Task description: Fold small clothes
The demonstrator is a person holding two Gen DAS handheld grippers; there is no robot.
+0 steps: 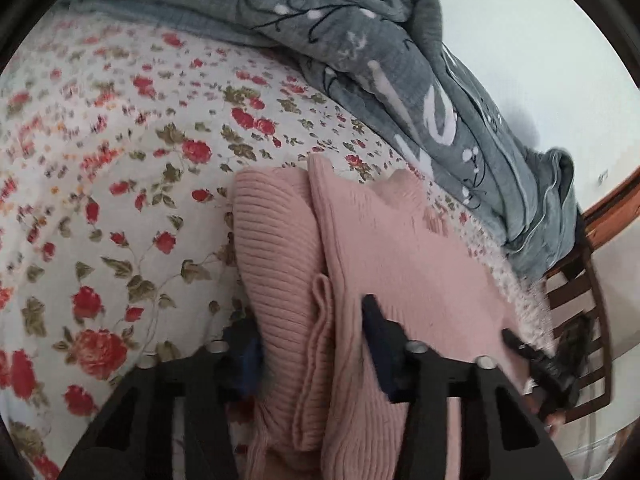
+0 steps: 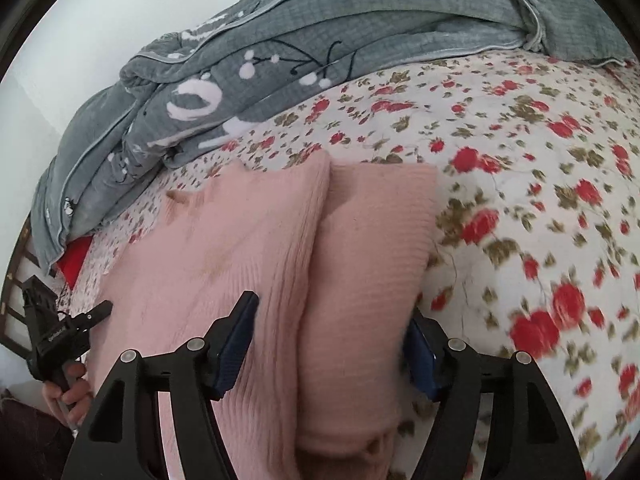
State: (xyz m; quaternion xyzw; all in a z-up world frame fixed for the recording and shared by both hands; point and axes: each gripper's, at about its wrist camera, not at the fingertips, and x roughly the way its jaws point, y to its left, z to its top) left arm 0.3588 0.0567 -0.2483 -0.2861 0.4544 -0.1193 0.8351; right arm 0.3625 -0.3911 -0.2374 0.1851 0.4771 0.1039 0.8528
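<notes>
Writing: the only lettering is a small white print on the body of the left gripper [image 2: 96, 314] as caught in the right wrist view; too small and tilted to read. Large white shapes on the grey blanket [image 1: 400, 60] look like pattern, not legible words.

Surface: a bed with a white sheet [image 1: 120, 140] printed with red roses and olive leaves. The grey blanket is bunched along the far edge, against a pale wall [image 1: 500, 20]. A dark wooden slatted frame [image 1: 576, 300] shows at the bed's end, and a patch of red fabric [image 2: 76, 258] peeks out beneath the blanket.

Task item: a pink ribbed knit garment [image 1: 380, 248] lies on the sheet near the blanket, folded lengthwise into two layers side by side.

Left gripper [image 1: 312, 340]: its own view shows a fold of the pink knit between the blue-padded fingers; whether the pads press on it, cannot tell.

Right gripper [image 2: 332, 340]: jaws parted, straddling one thick fold of the garment; the right pad touches it, the left stands clear. A hand [image 2: 68, 396] grips the left tool's handle.
</notes>
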